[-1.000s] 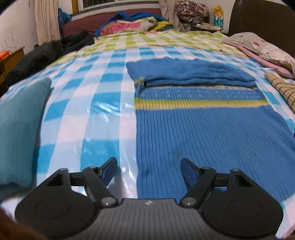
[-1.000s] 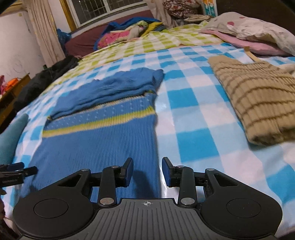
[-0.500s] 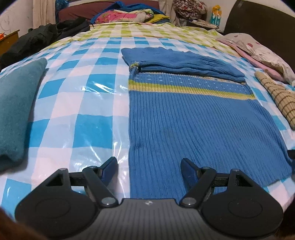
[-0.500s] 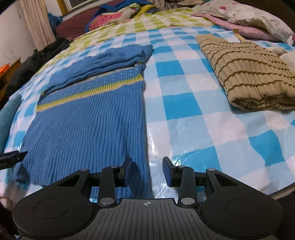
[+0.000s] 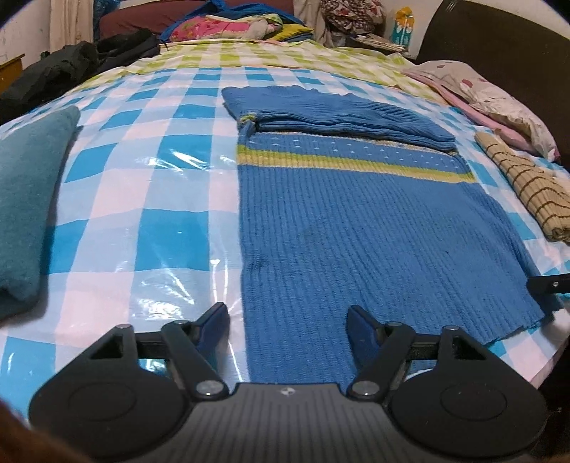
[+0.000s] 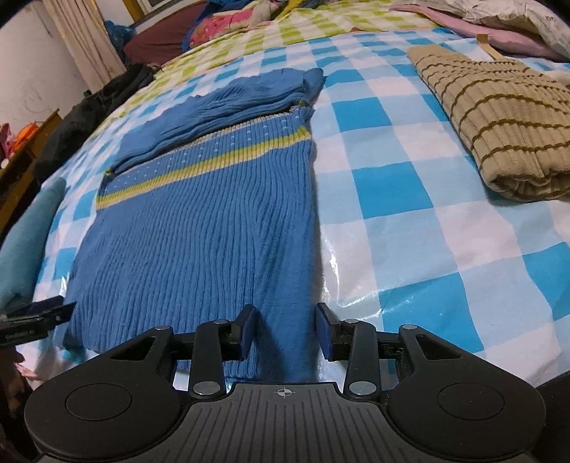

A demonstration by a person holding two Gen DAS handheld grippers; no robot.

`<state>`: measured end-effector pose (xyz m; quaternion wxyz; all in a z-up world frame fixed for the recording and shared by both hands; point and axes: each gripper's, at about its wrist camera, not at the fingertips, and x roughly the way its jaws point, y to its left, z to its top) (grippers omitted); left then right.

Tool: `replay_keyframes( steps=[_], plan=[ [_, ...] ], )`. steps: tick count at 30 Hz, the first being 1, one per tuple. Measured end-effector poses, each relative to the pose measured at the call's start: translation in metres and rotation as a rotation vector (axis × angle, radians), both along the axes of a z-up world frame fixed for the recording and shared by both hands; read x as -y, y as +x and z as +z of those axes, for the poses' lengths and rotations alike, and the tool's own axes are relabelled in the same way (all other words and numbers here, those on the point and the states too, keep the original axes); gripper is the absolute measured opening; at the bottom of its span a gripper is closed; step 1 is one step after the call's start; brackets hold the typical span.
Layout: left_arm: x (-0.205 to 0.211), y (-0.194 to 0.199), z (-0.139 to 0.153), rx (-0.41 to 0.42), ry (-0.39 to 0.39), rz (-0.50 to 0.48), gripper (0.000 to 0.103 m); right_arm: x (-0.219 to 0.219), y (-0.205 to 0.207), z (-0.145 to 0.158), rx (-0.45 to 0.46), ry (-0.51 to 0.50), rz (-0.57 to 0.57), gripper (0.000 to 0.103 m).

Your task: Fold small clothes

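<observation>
A blue knit sweater [image 5: 356,228] with a yellow-green stripe lies flat on the checked bed cover, its far end folded over. It also shows in the right wrist view [image 6: 199,228]. My left gripper [image 5: 286,327] is open, its jaws wide apart over the sweater's near left hem corner. My right gripper [image 6: 285,329] is open, its jaws straddling the near right hem corner. Neither holds cloth. The right gripper's tip [image 5: 548,285] shows at the right edge of the left wrist view. The left gripper's tip [image 6: 39,313] shows at the left edge of the right wrist view.
A folded beige striped sweater [image 6: 498,117] lies to the right. A teal folded cloth [image 5: 25,199] lies to the left. Pillows [image 5: 498,96], dark clothes [image 5: 71,67] and a colourful pile [image 5: 228,26] sit at the far end. The bed's near edge [image 6: 498,370] is close.
Both grippers have drawn back toward the near edge of the bed, so the sweater's hem now lies between their jaws. Both stay open.
</observation>
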<state>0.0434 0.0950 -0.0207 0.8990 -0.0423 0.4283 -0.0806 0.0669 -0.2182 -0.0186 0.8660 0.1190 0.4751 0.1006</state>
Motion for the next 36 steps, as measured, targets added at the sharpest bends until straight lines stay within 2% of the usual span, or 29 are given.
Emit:
replay_keyframes(
  steps=[3, 9, 18, 21, 23, 25, 27, 32, 36],
  plan=[
    [-0.001, -0.001, 0.001, 0.001, -0.029, -0.002, 0.062, 0.001, -0.002, -0.001, 0.010, 0.010, 0.006, 0.037],
    [-0.004, -0.001, 0.002, -0.007, -0.071, 0.021, 0.052, 0.002, -0.006, -0.001, 0.014, 0.048, 0.018, 0.035],
    [0.002, 0.004, 0.000, -0.007, -0.057, 0.005, 0.055, 0.006, -0.006, -0.006, 0.022, 0.104, 0.004, 0.034],
    [0.002, 0.004, 0.001, -0.011, -0.058, 0.007, 0.054, 0.008, -0.006, -0.006, 0.021, 0.117, -0.003, 0.022],
    [-0.001, 0.005, 0.003, -0.014, -0.085, 0.017, 0.045, 0.011, -0.006, -0.007, 0.013, 0.157, -0.017, 0.013],
    [-0.007, 0.008, 0.005, -0.020, -0.136, 0.039, 0.027, 0.013, -0.007, -0.008, 0.017, 0.195, -0.030, 0.011],
    [-0.012, 0.010, 0.006, -0.024, -0.188, 0.057, 0.018, 0.014, -0.009, -0.005, 0.038, 0.229, -0.036, 0.010],
    [-0.017, 0.018, 0.014, 0.002, -0.291, 0.069, 0.016, 0.014, -0.007, 0.011, 0.138, 0.371, -0.047, 0.007],
    [-0.023, 0.033, 0.028, 0.056, -0.359, 0.075, 0.016, 0.014, 0.007, 0.025, 0.204, 0.471, -0.068, 0.007]
  ],
)
